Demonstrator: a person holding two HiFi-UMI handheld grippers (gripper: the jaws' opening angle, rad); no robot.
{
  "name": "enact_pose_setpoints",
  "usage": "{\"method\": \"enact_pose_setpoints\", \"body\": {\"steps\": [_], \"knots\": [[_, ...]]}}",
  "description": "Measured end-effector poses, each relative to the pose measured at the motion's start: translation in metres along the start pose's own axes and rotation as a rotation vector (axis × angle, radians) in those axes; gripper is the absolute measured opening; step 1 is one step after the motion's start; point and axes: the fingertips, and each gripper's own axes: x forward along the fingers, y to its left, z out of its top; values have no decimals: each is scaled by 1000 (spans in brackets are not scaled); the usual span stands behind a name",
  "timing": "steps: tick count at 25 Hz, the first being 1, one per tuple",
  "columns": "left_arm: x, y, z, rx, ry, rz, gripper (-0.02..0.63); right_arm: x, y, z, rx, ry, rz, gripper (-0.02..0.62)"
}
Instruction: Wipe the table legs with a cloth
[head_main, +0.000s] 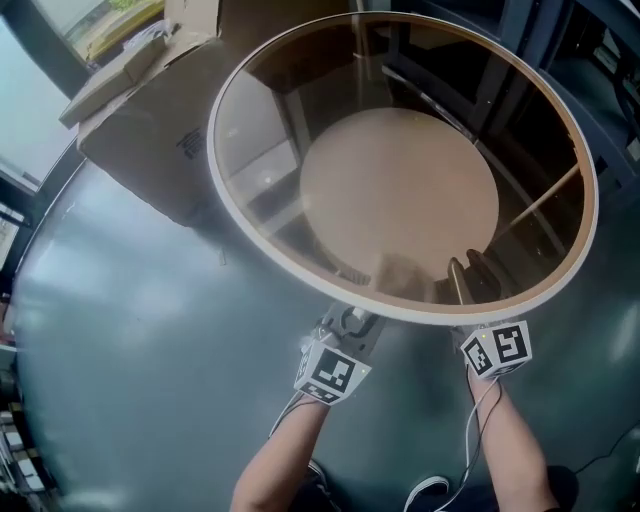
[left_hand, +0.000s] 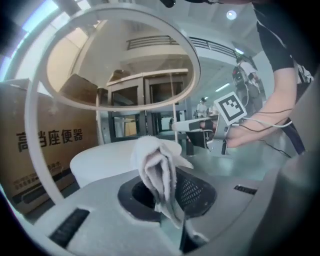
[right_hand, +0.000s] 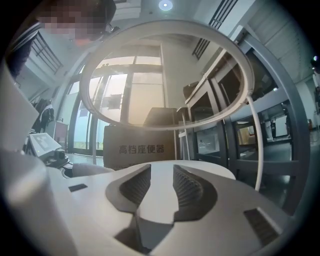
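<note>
A round glass table with a white rim (head_main: 212, 150) stands over a round lower disc (head_main: 400, 190). Both grippers reach under its near edge. In the left gripper view my left gripper (left_hand: 165, 192) is shut on a folded white cloth (left_hand: 157, 170), which sticks up between the jaws. A thin white table leg (left_hand: 37, 145) curves down at the left. My right gripper (right_hand: 159, 187) stands open with nothing between its ribbed pads, facing the disc (right_hand: 200, 167). Another thin leg (right_hand: 257, 145) rises to its right. In the head view the right gripper (head_main: 468, 280) shows through the glass.
A large cardboard box (head_main: 150, 130) with printed characters lies just behind the table, also the cardboard box (right_hand: 140, 145) past the disc. Dark metal shelving (head_main: 600, 60) stands at the far right. The floor (head_main: 150, 330) is glossy grey. Cables trail from both grippers.
</note>
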Motion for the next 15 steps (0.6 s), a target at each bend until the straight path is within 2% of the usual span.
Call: {"method": "enact_pose_setpoints", "body": {"steps": [1,4,7,9,11,13,15], "knots": [[-9,10,-15,-35,4,28,40,3,8,-3,-5,6,12,124],[-20,55,-57,-224,29,139,40,12,27,-7,-3,10,38,124],[-16,77,-85,-304,101,210,40,9,36,-7,-26,24,54,124],[-2,73,-86,-317,121,206,40,4,32,-6,-37,29,49,124],[10,67,-77,-327,107,219,40,-1,24,-5,-39,29,33,124],[16,58,-76,-369,79,218,40,-7,16,-5,-46,30,17,124],[28,30,-76,-357,74,129,40,-11,10,-8,-47,33,8,124]]}}
